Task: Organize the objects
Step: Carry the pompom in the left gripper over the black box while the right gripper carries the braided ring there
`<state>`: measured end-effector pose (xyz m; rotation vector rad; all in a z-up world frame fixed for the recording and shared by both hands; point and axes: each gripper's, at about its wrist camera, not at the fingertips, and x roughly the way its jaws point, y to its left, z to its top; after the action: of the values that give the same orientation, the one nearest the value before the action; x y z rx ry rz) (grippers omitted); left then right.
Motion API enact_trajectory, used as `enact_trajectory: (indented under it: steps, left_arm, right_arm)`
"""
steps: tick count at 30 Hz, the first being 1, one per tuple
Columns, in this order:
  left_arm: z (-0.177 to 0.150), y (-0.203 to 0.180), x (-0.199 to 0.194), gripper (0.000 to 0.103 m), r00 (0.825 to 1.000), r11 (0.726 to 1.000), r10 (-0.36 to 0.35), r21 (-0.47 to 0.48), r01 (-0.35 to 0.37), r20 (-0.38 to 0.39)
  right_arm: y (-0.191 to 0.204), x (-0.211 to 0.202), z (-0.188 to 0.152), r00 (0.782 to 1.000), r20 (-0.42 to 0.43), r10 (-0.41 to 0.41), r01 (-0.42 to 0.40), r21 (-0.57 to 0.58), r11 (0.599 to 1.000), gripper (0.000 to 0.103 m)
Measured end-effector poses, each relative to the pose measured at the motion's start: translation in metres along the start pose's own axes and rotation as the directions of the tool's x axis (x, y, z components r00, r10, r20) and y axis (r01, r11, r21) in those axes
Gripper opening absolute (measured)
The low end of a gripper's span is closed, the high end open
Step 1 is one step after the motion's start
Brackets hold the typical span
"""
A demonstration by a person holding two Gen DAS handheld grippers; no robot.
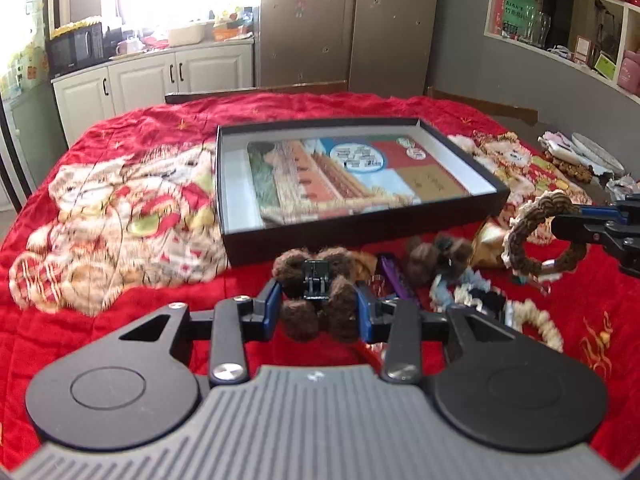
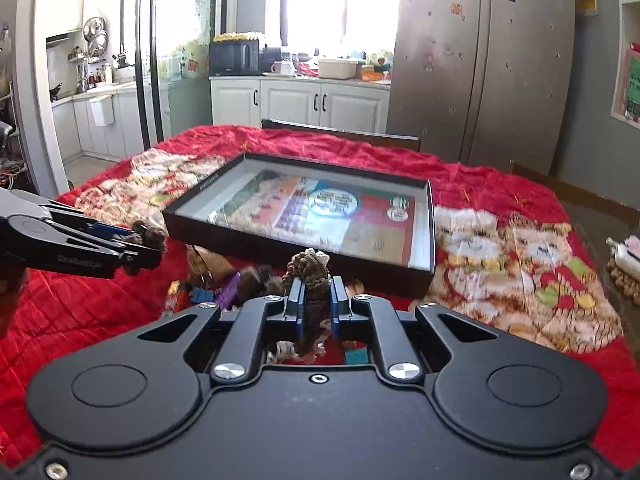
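A brown pom-pom hair clip (image 1: 318, 300) is clamped between the left gripper (image 1: 318, 308) fingers, just before the black box (image 1: 360, 224). A crocheted scrunchie (image 2: 312, 292), its ring upright and edge-on, is pinched by the right gripper (image 2: 316, 304).

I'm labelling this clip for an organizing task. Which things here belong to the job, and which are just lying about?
In the job:
- left gripper, shut on the brown furry hair clip
- right gripper, shut on the brown crocheted scrunchie
- black box
- pile of hair accessories

Lying about:
- microwave
- fridge
- glasses
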<state>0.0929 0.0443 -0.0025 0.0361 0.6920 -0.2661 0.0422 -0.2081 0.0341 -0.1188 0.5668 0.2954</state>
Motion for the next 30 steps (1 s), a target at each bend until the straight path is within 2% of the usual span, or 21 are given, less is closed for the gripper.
enact_trajectory:
  steps: [6, 11, 20, 30]
  left_arm:
    - [0.027, 0.0, 0.011, 0.042, 1.0, 1.0, -0.016, 0.006, 0.016, 0.012]
    - [0.052, 0.0, 0.031, 0.043, 1.0, 1.0, -0.015, 0.0, 0.015, 0.02]
    - [0.089, 0.009, 0.085, 0.043, 0.999, 0.999, 0.039, -0.035, -0.038, 0.015]
    - [0.11, 0.016, 0.145, 0.043, 0.996, 0.993, 0.092, -0.073, -0.092, -0.002]
  right_arm:
    - [-0.003, 0.005, 0.03, 0.999, 0.038, 0.019, -0.018, -0.028, 0.999, 0.012]
    - [-0.009, 0.028, 0.056, 0.998, 0.053, 0.039, -0.037, -0.021, 0.999, 0.012]
    - [-0.041, 0.1, 0.084, 0.998, 0.034, 0.062, -0.065, 0.084, 0.994, 0.012]
    - [-0.07, 0.187, 0.1, 0.997, 0.002, 0.076, -0.075, 0.205, 0.976, 0.012]
